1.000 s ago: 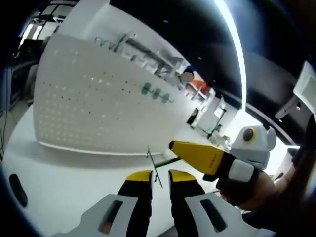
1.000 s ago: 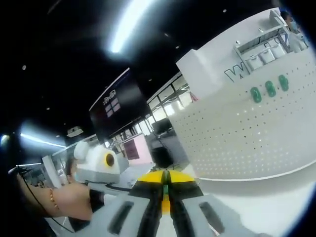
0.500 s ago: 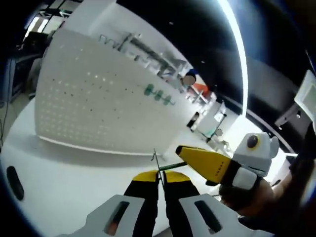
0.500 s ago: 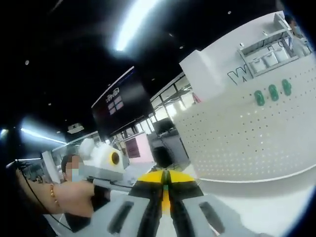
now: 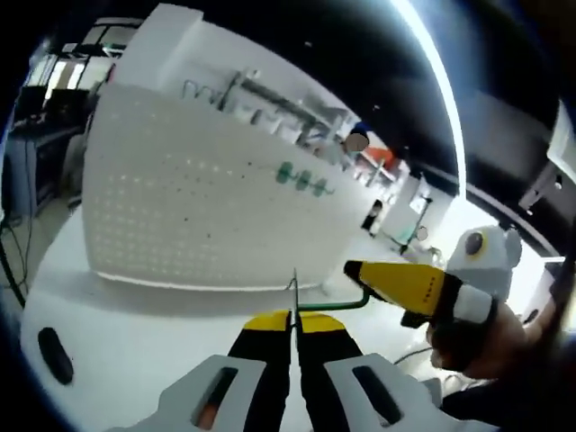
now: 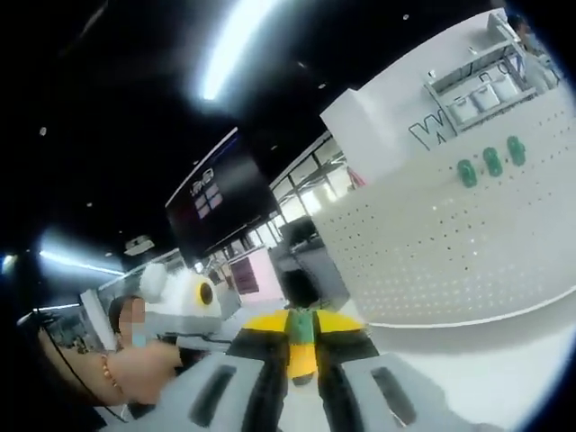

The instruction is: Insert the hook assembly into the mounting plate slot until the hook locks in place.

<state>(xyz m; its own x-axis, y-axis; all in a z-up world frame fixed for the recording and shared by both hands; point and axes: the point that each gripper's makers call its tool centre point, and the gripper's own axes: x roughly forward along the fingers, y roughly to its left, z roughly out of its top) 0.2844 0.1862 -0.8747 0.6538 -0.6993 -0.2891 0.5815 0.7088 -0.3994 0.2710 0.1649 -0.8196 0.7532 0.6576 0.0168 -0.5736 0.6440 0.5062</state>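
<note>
Left gripper view: left gripper (image 5: pixel 292 326) clenched on thin wire hook (image 5: pixel 295 292), held before white pegboard (image 5: pixel 198 216); right gripper (image 5: pixel 358 268) alongside, touching hook's green rod (image 5: pixel 335 306).

Right gripper view: right gripper (image 6: pixel 301 326) grasping green rod (image 6: pixel 301 328), pegboard (image 6: pixel 450 243) beyond.

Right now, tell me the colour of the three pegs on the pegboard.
Green pegs on the white pegboard, clearest in the right gripper view.

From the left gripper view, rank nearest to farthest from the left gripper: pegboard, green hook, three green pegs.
1. Green hook, at the left gripper, just right of its tips.
2. Pegboard, standing ahead on the table.
3. Three green pegs, high on the pegboard's right.
</note>
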